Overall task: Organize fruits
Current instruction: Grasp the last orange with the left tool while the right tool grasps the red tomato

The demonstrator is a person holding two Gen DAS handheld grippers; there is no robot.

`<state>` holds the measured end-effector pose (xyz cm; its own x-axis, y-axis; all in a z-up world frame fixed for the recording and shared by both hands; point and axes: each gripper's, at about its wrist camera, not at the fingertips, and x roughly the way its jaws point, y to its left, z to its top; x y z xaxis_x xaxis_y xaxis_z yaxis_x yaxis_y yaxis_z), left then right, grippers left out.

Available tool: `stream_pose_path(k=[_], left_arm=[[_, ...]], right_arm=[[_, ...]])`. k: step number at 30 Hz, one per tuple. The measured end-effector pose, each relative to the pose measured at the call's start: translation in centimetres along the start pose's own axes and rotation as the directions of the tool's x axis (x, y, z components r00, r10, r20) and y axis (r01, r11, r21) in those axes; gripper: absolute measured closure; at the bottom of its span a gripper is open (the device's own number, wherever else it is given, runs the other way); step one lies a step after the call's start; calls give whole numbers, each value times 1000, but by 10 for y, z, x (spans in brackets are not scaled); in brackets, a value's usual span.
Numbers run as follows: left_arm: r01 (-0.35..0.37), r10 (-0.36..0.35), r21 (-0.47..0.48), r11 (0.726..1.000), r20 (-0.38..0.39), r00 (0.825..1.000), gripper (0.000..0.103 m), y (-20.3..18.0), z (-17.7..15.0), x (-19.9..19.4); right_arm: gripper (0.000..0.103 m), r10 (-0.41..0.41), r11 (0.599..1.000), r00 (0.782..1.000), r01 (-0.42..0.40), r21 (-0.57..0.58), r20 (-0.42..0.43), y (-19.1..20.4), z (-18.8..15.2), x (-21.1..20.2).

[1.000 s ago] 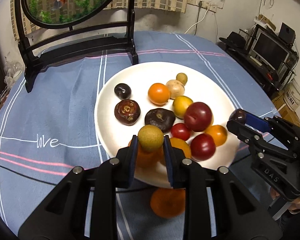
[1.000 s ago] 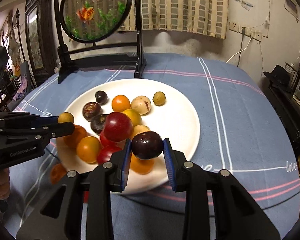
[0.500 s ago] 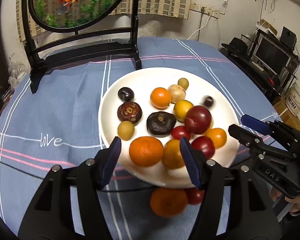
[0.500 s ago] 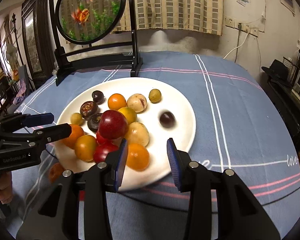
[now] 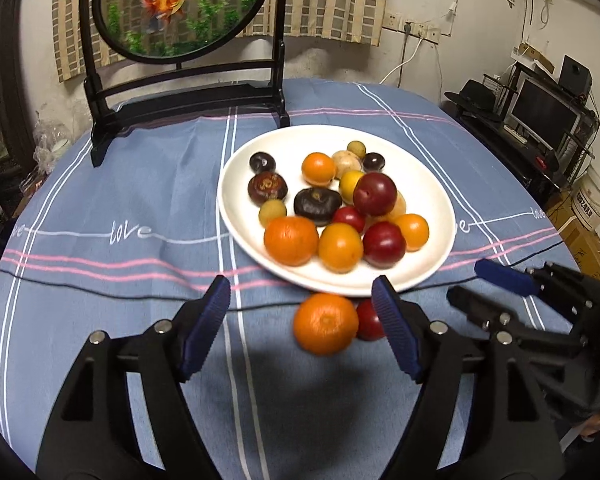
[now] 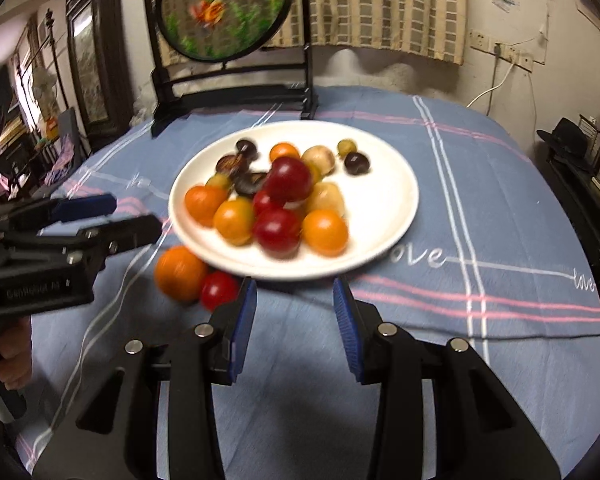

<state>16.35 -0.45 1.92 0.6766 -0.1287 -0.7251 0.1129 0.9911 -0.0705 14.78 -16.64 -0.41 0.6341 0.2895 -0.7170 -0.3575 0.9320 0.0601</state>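
A white plate (image 5: pixel 432 184) on the blue cloth holds several oranges, red plums and dark fruits. A small yellow-green fruit (image 5: pixel 273 213) lies at its left side and a dark plum (image 5: pixel 373 161) near its far edge. In front of the plate, on the cloth, sit a loose orange (image 5: pixel 326 324) and a small red fruit (image 5: pixel 368 320). My left gripper (image 5: pixel 300 300) hovers over them, its jaws opening wide with no pad touching the orange. My right gripper (image 6: pixel 294 292) is open and holds nothing, just short of the plate (image 6: pixel 388 200). Both loose fruits, the orange (image 6: pixel 180 268) and the red one (image 6: pixel 220 290), lie to its left.
A black wooden stand with a round fish picture (image 5: pixel 180 12) rises at the table's far side. A thin black cable (image 5: pixel 100 294) runs across the cloth in front of the plate. A hat (image 5: pixel 478 96) and a monitor (image 5: pixel 544 112) stand beyond the table's right edge.
The left gripper let the yellow-green fruit go onto the plate and the right one released the dark plum there. Both opened and drew back from the plate.
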Motion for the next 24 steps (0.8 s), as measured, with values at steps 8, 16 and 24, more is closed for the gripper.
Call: stream_pose_path(k=[8,16,24], left_arm=[[-32,32,-20,999,-9,999,25,16,-10,9],[-111,111,-50,993,-2,994,22,42,-9,21],[-51,50,-54,997,-15,999,21,41,-9,21]], right_arm=[[63,-14,998,996,8,-67,-87,28,-14,22],[63,-39,993,991,24,-116,-132,47,-10,55],[72,-22,992,994,8,-125,-110,57,0,63]])
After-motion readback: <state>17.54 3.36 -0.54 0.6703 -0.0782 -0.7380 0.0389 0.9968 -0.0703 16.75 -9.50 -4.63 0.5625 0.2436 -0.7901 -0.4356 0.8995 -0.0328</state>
